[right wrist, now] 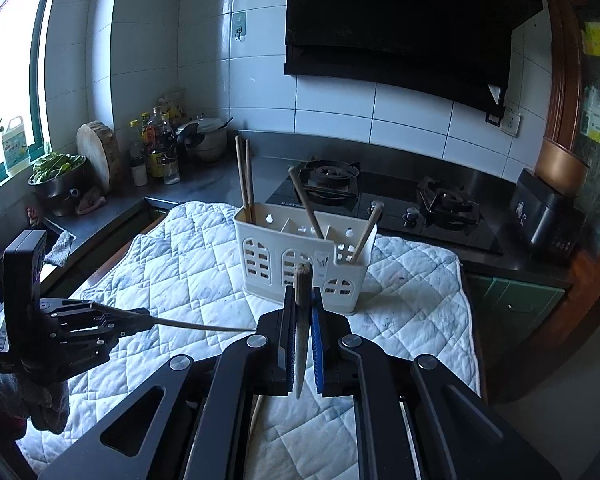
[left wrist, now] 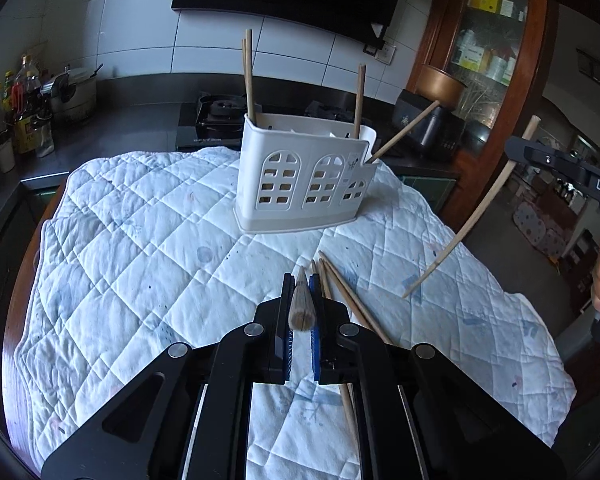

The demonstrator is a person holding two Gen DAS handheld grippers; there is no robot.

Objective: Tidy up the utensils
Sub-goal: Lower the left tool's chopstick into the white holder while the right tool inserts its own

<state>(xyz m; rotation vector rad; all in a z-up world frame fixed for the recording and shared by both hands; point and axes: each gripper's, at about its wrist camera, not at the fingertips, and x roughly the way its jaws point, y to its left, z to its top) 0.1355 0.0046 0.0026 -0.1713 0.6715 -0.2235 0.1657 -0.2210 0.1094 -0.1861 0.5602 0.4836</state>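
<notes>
A white utensil holder (left wrist: 304,176) with arched cut-outs stands on the quilted cloth (left wrist: 140,240); it also shows in the right wrist view (right wrist: 300,264). Several chopsticks (left wrist: 249,76) stand in its compartments. My left gripper (left wrist: 301,280) is shut on a chopstick (left wrist: 301,304) that points forward. Loose chopsticks (left wrist: 352,300) lie on the cloth just right of it. My right gripper (right wrist: 301,292) is shut on another chopstick (right wrist: 302,280), seen in the left wrist view as a long stick (left wrist: 472,220) held above the cloth's right side.
A gas stove (right wrist: 384,204) and dark counter sit behind the cloth. Bottles (right wrist: 156,148) and a pot (right wrist: 204,136) stand at the back left, a rice cooker (right wrist: 548,216) at the right. A wooden cabinet (left wrist: 488,60) stands at the right.
</notes>
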